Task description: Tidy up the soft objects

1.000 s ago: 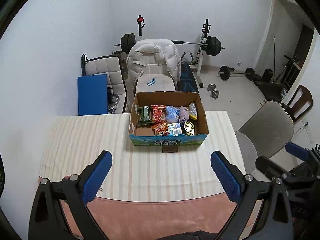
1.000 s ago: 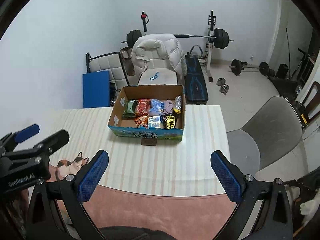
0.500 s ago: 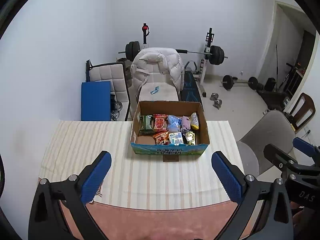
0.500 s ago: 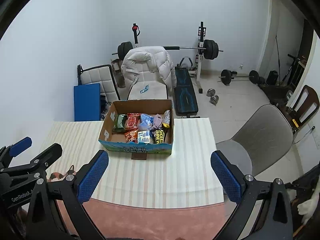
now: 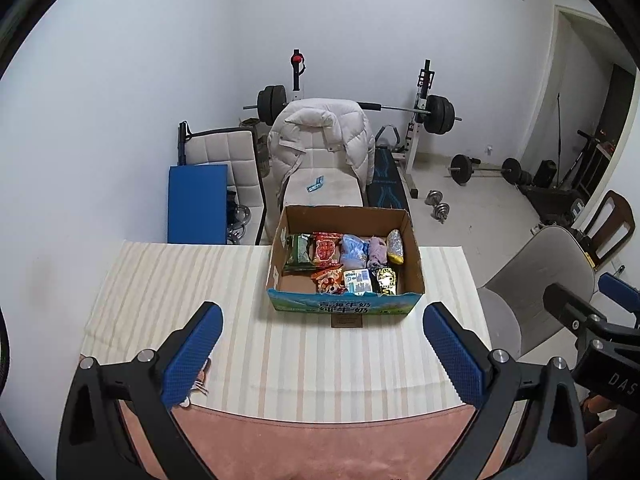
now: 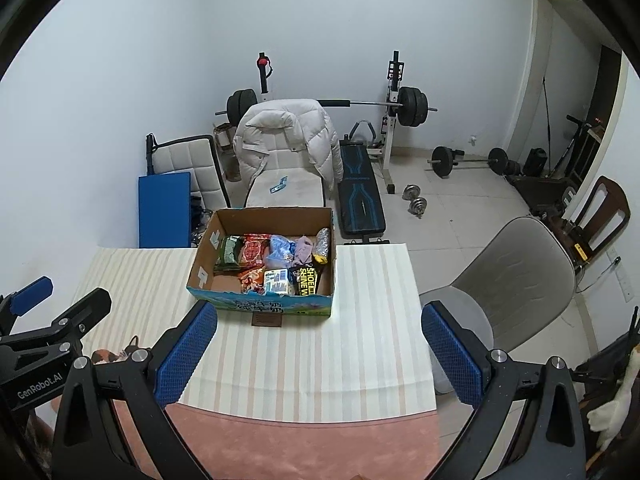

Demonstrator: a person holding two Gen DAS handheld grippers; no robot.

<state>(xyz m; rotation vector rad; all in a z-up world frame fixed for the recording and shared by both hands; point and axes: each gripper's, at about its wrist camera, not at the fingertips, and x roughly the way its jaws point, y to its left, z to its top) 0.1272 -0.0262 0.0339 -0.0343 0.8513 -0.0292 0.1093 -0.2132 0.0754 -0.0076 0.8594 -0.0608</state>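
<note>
Both grippers, left gripper and right gripper, hover level over the desk's near edge, jaws spread wide and empty. Beyond, the cardboard box holds soft snack packets.

Room was bright, light soft and even. No strong shadows, no glare. Both pictures sharp in middle. Edges bent round like fishbowl, corners black. White wall looked bluish-grey. Doorway at far right was dark.
</note>
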